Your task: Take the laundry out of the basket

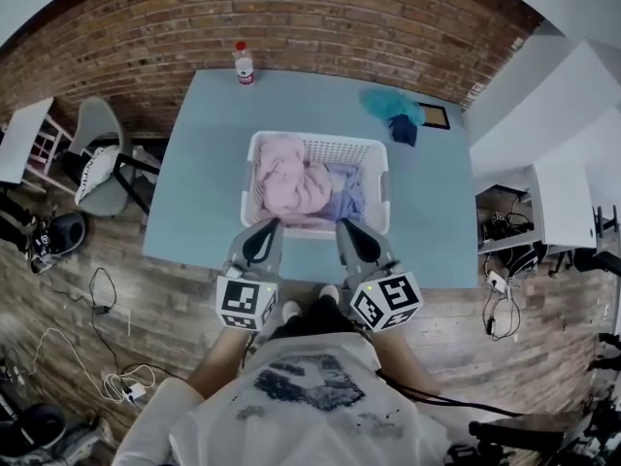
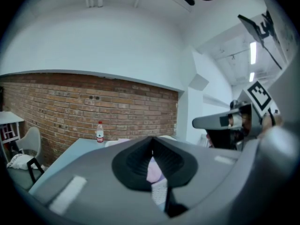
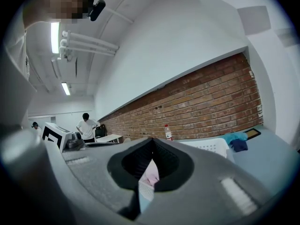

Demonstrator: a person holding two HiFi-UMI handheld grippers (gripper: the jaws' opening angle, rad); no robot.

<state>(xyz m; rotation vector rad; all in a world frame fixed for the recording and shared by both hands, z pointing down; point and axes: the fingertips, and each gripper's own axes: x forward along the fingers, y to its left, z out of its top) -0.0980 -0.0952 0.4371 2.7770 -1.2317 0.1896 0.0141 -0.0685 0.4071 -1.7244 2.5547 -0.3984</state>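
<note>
Laundry [image 1: 291, 183] fills the basket [image 1: 320, 142] just beyond left tool [image 1: 274, 223] and right tool [image 1: 341, 223], both closed.

A clear plastic bottle with a red cap and label [image 1: 244, 64] stands upright at the far edge of the pale blue desk [image 1: 209, 163], near the red brick wall [image 1: 320, 17]. A grey shell chair [image 1: 97, 129] sits left of the desk.

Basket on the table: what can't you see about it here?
Head view: the basket has parts of its near rim hidden behind the left gripper and right gripper.
Head view: whatever lies under the pink cloth is covered.
Both gripper views: shut jaws block nearly all of it.
</note>
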